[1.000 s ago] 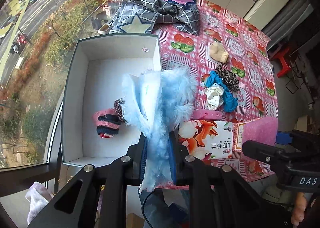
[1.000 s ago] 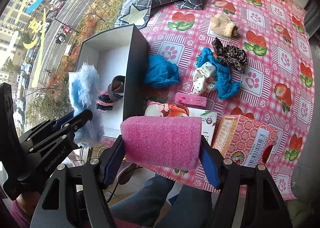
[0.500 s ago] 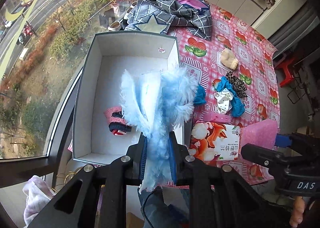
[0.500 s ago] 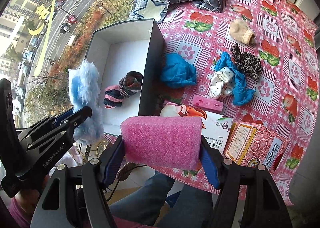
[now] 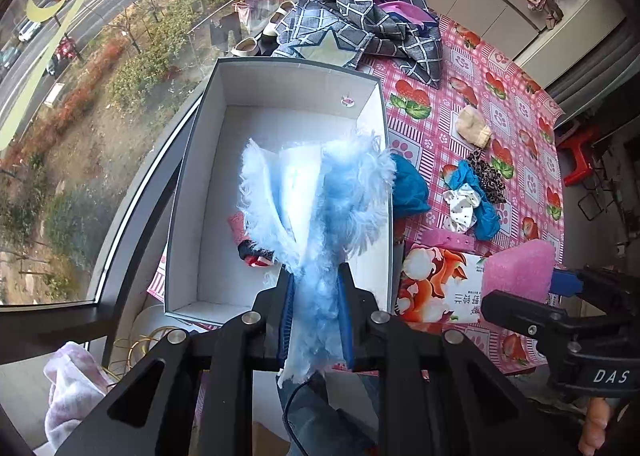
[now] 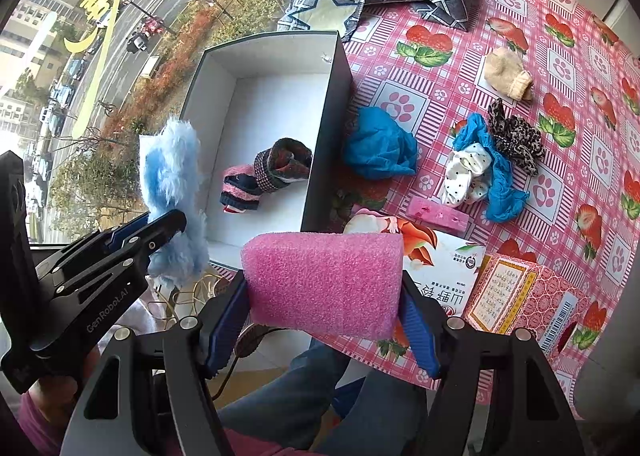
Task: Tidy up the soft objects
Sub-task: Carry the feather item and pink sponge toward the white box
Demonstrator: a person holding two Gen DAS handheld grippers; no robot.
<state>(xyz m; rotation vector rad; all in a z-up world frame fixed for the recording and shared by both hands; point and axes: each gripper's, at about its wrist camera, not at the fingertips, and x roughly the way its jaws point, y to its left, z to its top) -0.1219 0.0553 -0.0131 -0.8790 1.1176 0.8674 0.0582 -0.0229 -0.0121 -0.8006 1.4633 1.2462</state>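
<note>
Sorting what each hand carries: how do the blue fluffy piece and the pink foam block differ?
The fluffy piece is pale blue and shaggy; the foam block is pink and fine-pored. The fluffy piece stands upright, pinched narrow; the foam block lies crosswise, spanning wide jaws. Both are gripped: left gripper, right gripper.

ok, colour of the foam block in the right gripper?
Pink foam block; clearest in the right wrist view.

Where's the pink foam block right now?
The pink foam block is clamped in the right gripper, held above the table's near edge, just right of the open box.
</note>
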